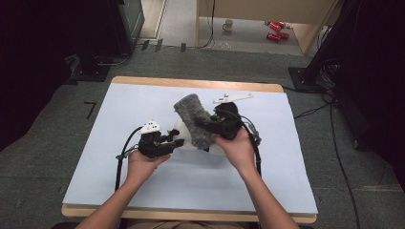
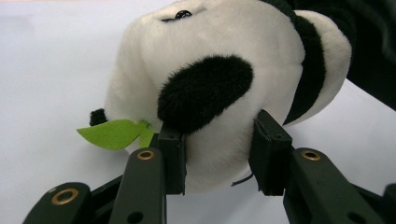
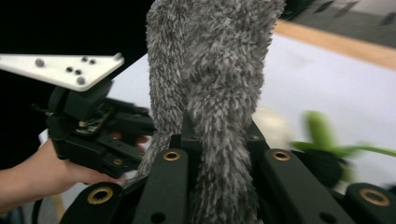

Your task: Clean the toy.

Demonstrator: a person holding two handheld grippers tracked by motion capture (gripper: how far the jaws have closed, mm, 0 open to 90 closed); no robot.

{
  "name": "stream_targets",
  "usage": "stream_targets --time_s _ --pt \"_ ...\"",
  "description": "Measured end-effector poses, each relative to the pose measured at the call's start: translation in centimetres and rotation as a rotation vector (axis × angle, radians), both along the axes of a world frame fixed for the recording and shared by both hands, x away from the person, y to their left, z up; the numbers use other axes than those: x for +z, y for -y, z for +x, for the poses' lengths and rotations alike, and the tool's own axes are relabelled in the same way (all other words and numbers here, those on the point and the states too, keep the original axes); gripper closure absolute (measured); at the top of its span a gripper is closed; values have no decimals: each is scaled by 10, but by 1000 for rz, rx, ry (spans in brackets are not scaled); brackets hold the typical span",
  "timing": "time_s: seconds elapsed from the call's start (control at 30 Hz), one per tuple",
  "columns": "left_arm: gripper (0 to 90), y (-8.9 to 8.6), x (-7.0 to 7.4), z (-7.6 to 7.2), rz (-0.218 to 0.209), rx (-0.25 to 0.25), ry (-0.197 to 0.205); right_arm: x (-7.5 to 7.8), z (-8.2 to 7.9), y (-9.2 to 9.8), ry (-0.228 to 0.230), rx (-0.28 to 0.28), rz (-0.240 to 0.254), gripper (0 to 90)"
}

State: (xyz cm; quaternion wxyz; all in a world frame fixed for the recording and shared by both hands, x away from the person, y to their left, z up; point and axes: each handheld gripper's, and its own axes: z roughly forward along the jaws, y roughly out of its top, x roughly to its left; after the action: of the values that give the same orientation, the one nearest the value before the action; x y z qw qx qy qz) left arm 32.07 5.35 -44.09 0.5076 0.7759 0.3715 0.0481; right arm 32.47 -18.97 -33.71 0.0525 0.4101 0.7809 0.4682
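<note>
Grey fuzzy cloth [image 1: 193, 119] upright-slanted in clenched right fingers [image 3: 254, 135]; left fingers [image 2: 173, 154] grasping panda plush [image 2: 224, 79].

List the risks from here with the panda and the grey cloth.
1. The left gripper pinches only a small fold of the panda near its lower edge, so a tug may pull the plush out.
2. The right gripper is shut on one bunched part of the grey cloth, and the rest hangs loose; it may snag on the green leaves.
3. The two grippers work close together over the table and may bump.
</note>
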Motion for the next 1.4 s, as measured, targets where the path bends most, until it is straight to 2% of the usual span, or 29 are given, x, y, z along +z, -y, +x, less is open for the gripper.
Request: stream_targets --time_s 0.1,0.17,0.23,0.4,0.5,0.57,0.6,0.67,0.77,0.93,1.03,1.13,1.27,1.4 --pt "619 0 0 -2 7 1 3 -13 1 -17 -25 39 -24 779" --pt "620 1 1 -4 14 2 10 -23 4 -24 -58 59 -28 778" --pt "621 1 0 -4 36 8 12 -32 6 -28 -71 62 -61 777" --pt "622 -2 -3 0 41 6 -5 -41 13 -18 -62 58 -88 777" --pt "623 -5 -4 4 35 12 -21 -40 13 -10 -42 25 -126 776" --pt "622 -8 -4 7 21 14 -40 -38 13 -2 -24 -12 -176 776" --pt "621 -9 -4 9 16 10 -43 -38 13 3 -29 -35 -192 777" --pt "622 -8 -4 10 16 4 -40 -38 15 16 -53 -49 -165 777" --pt "622 -8 -4 12 12 -3 -37 -35 16 29 -60 -80 -156 775" --pt "622 -9 -5 16 -2 -11 -50 -26 14 48 -20 -155 -199 779" --pt "621 -7 -5 16 -9 -15 -47 -24 14 63 -24 -189 -182 784" --pt "622 -6 -5 17 -7 -18 -43 -26 13 67 -34 -198 -166 784" --pt "622 -6 -5 18 -9 -20 -45 -24 13 71 -25 -207 -168 787" --pt "622 -6 -5 19 -17 -19 -51 -21 12 81 -19 -237 -156 787"
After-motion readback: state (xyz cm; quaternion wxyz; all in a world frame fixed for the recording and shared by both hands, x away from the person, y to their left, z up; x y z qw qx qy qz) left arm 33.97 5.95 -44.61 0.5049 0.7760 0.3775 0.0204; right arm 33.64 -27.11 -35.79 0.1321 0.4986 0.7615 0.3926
